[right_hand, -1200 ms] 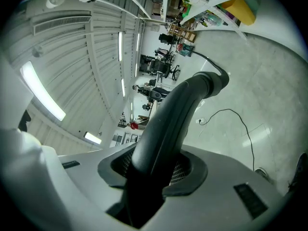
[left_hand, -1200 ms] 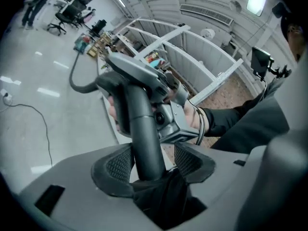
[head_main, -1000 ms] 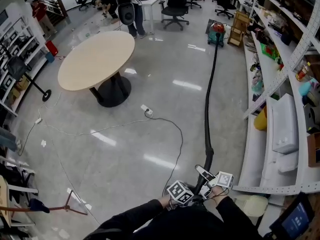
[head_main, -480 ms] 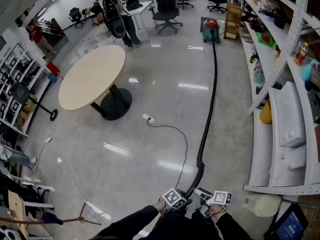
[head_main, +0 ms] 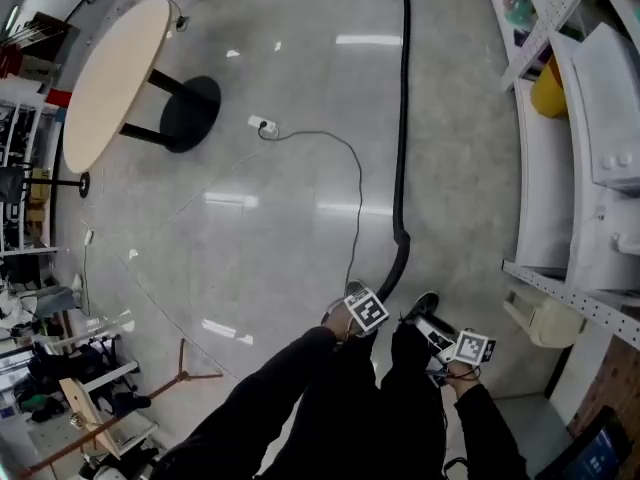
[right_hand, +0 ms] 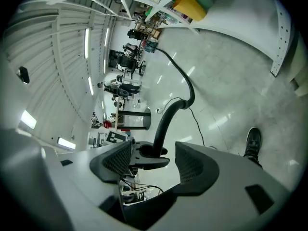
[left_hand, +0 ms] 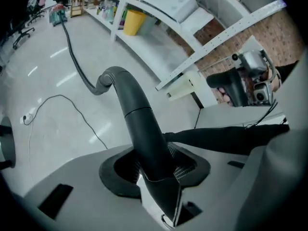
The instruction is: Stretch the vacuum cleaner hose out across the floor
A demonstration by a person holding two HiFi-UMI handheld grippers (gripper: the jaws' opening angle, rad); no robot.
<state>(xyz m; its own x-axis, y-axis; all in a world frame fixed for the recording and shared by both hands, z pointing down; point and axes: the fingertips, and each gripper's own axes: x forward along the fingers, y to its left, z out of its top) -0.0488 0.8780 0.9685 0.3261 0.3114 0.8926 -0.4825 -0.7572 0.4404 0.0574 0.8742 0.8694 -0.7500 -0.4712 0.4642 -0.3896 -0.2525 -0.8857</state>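
The pale polished floor [head_main: 250,228] fills most of the head view. White shelving [head_main: 560,168] runs down the right edge and a round table [head_main: 110,78] sits at the upper left, so a broad open lane is left down the middle, which seems to be why the hose is laid there. The black hose [head_main: 401,118] enters at the top edge right of centre and runs almost straight down to a small kink below mid-frame. It then bends toward the lower centre, already drawn out over most of its visible length. In the left gripper view its far end reaches the vacuum cleaner [left_hand: 59,16], tiny at the upper left. The left gripper [left_hand: 156,170] is clamped on the hose's stiff dark end piece, both pads pressing its sides, and the piece rises from the jaws up through the middle of that frame. This hold on the rigid end probably gives a firm pull without crushing the ribbed part. The right gripper [right_hand: 154,162] has just been opening its jaws. They stand apart, and the hose end and the other gripper show only in the gap beyond the pads, untouched, so one hand alone appears to carry the pull. A thin power cord [head_main: 355,178] loops just left of the hose, and a shoe [head_main: 421,306] stands between the two grippers at the bottom.
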